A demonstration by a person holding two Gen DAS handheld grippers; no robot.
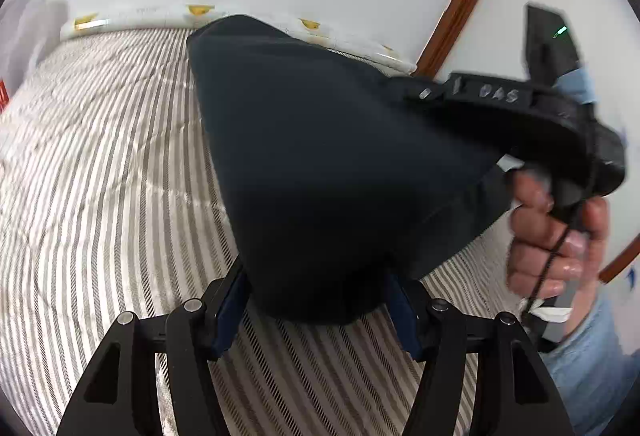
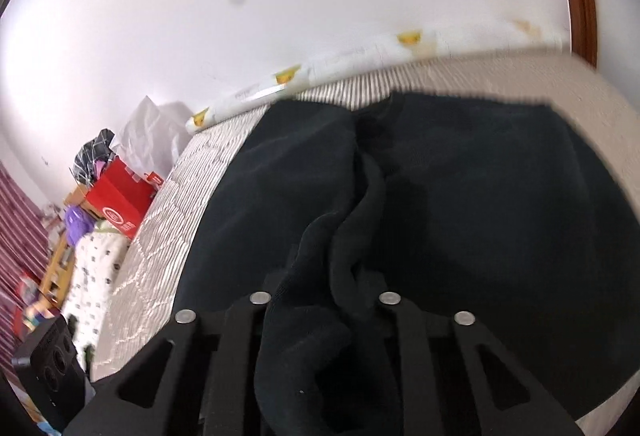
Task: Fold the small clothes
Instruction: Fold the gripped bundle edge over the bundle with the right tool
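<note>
Left gripper (image 1: 316,300): black linkage arms with silver pivot pins, blue pads on the fingers (image 1: 229,316). The fingers stand apart with the dark navy garment (image 1: 320,163) bunched between them. Cannot tell if the pads actually bite the cloth; the fingertips are hidden under it.

The garment is a matte, soft knit, and it hangs as a smooth cone-shaped drape rising from the left fingers, above the striped bedcover (image 1: 100,175).

Right gripper (image 2: 324,296): same black linkage. Its fingers pinch a thick twisted fold of the garment (image 2: 460,215), which runs out ahead of them as a ridge. The rest lies spread flat on the bedcover beyond and to both sides of the fingers.

The bedcover is woven, with grey and cream stripes and a faint quilted pattern. Along its far edge, ahead of both sets of fingers, is a white roll with yellow motifs (image 2: 288,75).

In the left view, right of the fingers, the right hand (image 1: 556,236) grips the other tool's handle; raised lettering on its black body is too blurred to read.

Left of the right fingers, off the bed, is a red carton (image 2: 120,203) with a round white logo, text unreadable, and a white spotted cloth (image 2: 96,264).
</note>
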